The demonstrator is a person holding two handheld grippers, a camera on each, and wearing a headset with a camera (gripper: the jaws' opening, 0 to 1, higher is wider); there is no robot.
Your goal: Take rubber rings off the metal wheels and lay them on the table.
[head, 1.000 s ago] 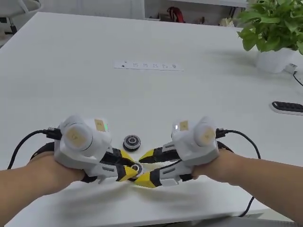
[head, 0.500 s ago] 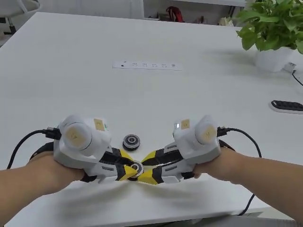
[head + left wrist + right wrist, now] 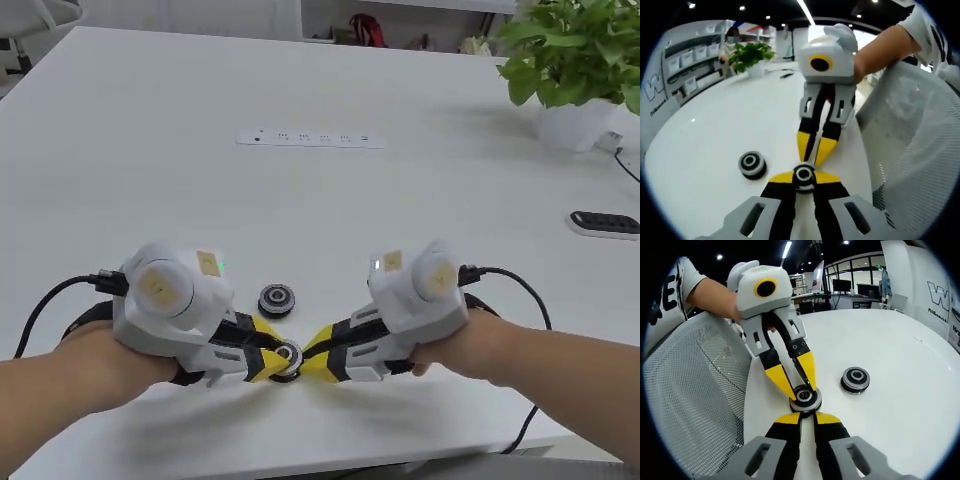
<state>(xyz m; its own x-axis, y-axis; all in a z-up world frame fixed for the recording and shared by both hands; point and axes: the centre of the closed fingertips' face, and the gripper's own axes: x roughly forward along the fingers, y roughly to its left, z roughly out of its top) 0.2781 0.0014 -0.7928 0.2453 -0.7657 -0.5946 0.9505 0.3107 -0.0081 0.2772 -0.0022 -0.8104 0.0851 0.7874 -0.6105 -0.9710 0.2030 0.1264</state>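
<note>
A small metal wheel with a black rubber ring sits between both grippers near the table's front edge. My left gripper is shut on this wheel, one yellow tip on each side. My right gripper comes from the opposite side, its jaws closed together, the tips pinching the ring at the rim of the wheel. In the left gripper view the right gripper meets the wheel from above. A second wheel with its ring on lies flat on the table just beyond.
A white socket strip lies mid-table. A potted plant stands at the far right and a black device lies at the right edge. The table's front edge runs just below the grippers. A mesh chair is beside the table.
My right gripper's jaws were open a second ago; they have closed and moved in to the wheel held by the left gripper. The left gripper and the second wheel have stayed put.
</note>
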